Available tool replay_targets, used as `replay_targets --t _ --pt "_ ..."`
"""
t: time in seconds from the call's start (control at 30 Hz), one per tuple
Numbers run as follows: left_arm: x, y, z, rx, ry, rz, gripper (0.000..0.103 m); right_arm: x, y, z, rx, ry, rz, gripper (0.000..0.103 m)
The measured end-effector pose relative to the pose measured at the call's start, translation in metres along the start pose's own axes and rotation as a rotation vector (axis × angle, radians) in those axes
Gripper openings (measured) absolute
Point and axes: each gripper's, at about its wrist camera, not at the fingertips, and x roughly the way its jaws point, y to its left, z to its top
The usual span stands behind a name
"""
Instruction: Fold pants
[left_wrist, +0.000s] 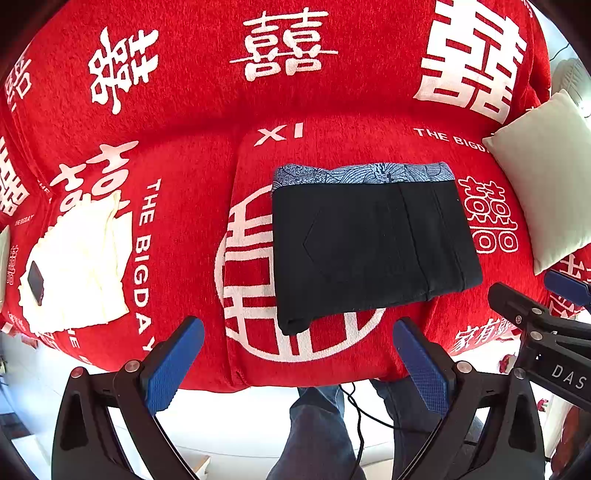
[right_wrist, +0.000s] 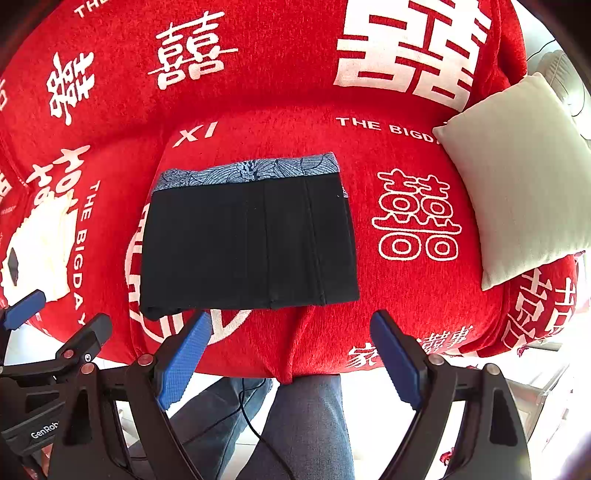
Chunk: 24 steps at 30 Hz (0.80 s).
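Two grippers with blue-padded black fingers hang over the front edge of a red sofa cover printed with white characters (left_wrist: 184, 147), the left gripper (left_wrist: 299, 365) and the right gripper (right_wrist: 291, 360) both with jaws spread wide and holding nothing. Folded black pants with a blue patterned waistband lining (left_wrist: 369, 247) lie flat on the sofa seat's middle, a pale square cushion (left_wrist: 546, 177) to their right, a cream cloth (left_wrist: 81, 266) well to their left.
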Motion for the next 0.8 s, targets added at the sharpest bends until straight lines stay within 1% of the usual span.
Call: replay_targets --t 0.3,0.63,0.8 --pt "-0.0009 -0.0007 -0.0009 0.009 -0.005 -0.002 0.103 -0.0005 -0.0002 -0.0010 -0.002 -0.003 0.002 0.090" --pt "0.0007 0.0029 -0.0015 -0.023 -0.007 -0.010 0.103 -0.0008 0.0013 -0.0021 -0.009 -0.002 0.004 0.090" --pt "-0.0005 -0.0008 -0.0014 0.004 -0.024 -0.009 0.103 0.0010 0.0013 -0.0022 -0.009 0.002 0.002 0.090"
